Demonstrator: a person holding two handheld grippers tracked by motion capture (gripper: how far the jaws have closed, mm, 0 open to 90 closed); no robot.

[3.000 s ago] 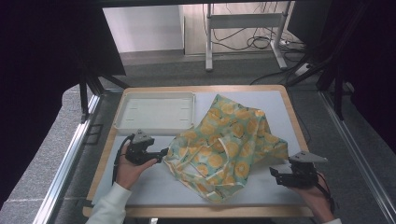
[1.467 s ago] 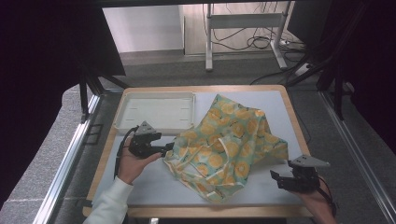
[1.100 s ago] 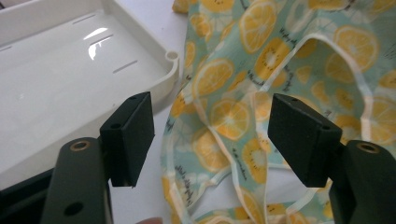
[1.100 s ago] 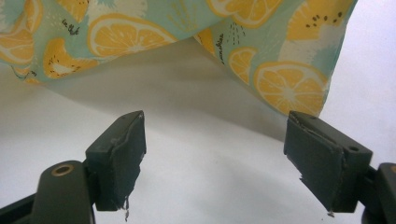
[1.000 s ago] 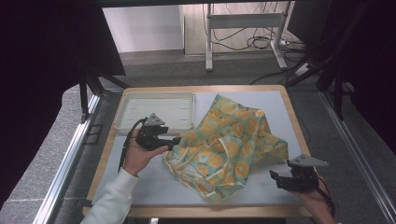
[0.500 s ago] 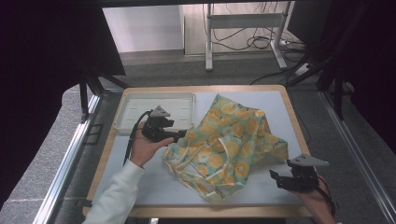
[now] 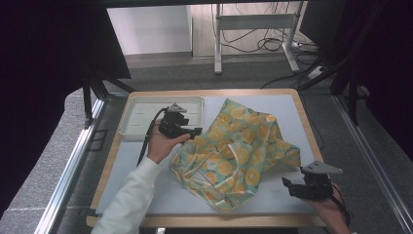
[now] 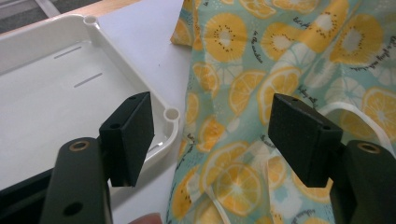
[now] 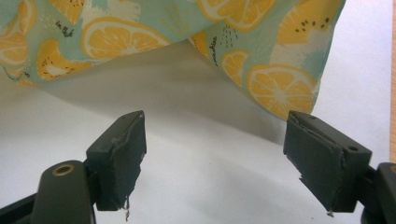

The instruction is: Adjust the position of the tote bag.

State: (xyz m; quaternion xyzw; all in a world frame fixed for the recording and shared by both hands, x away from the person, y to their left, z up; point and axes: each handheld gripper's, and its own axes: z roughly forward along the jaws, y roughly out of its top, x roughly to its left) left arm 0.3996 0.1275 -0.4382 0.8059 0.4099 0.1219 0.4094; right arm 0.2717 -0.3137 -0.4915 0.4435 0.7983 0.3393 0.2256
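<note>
A crumpled cloth printed with orange slices on pale green is spread across the middle of the desk, one white strap seen looping over its folds; its left edge lies just beside the corner of a shallow white tray set at the desk's far left. The left tool is held above that edge, jaws wide apart, one over the tray corner and one over the cloth, nothing gripped. The right tool is held low near the cloth's lower right corner, jaws likewise spread wide, nothing between them.
</note>
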